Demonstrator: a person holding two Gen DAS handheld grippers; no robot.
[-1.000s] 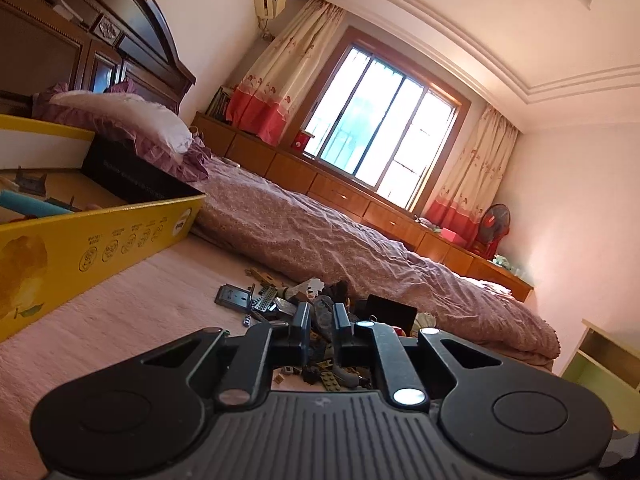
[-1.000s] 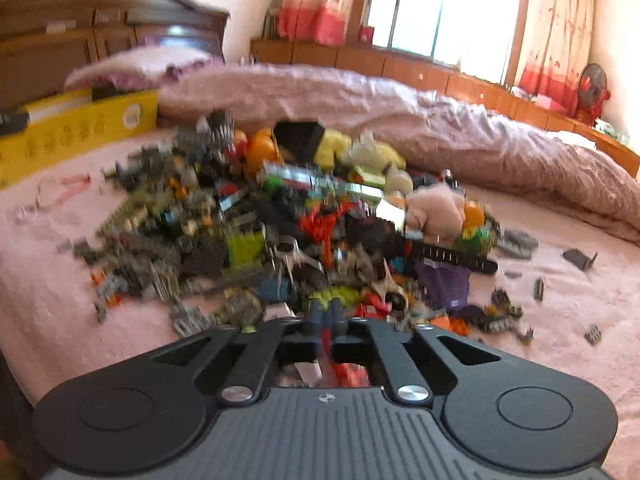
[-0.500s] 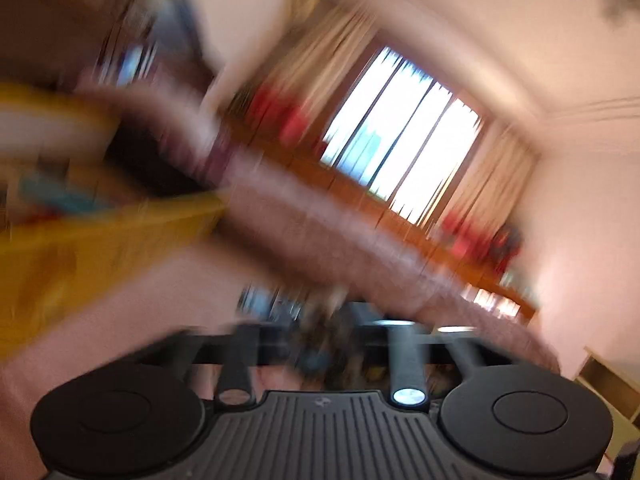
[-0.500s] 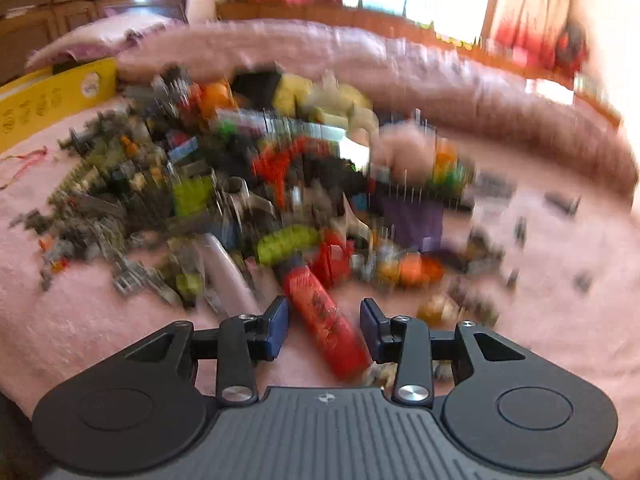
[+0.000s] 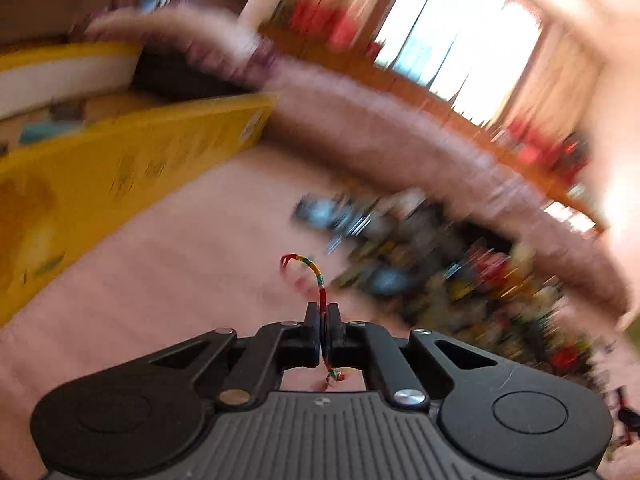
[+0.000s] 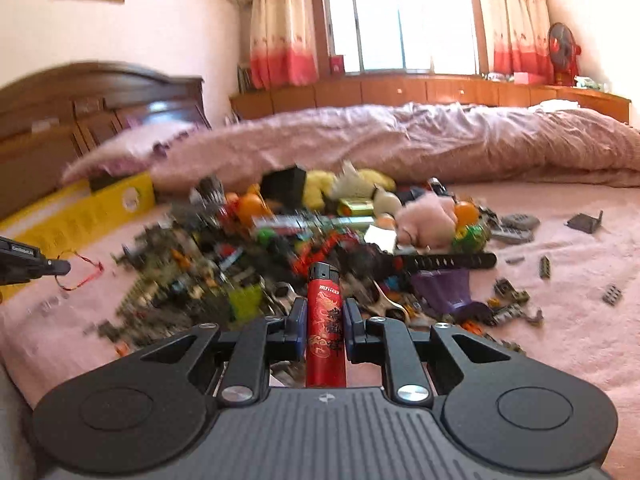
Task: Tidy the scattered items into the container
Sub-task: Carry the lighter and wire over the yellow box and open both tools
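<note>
Right wrist view: your right gripper (image 6: 323,326) is closing on the red lighter (image 6: 325,322), long axis along the fingers; yellow box (image 6: 86,210) sits mid-left, nearer your left gripper (image 6: 60,267), clamped on the string (image 6: 82,276).

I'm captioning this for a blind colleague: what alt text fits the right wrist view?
The right gripper is closing on a red plastic lighter standing upright between its fingers. Beyond it, a heap of mixed small toys and bricks lies on a pink bedspread, with a yellow cardboard box at left.
</note>
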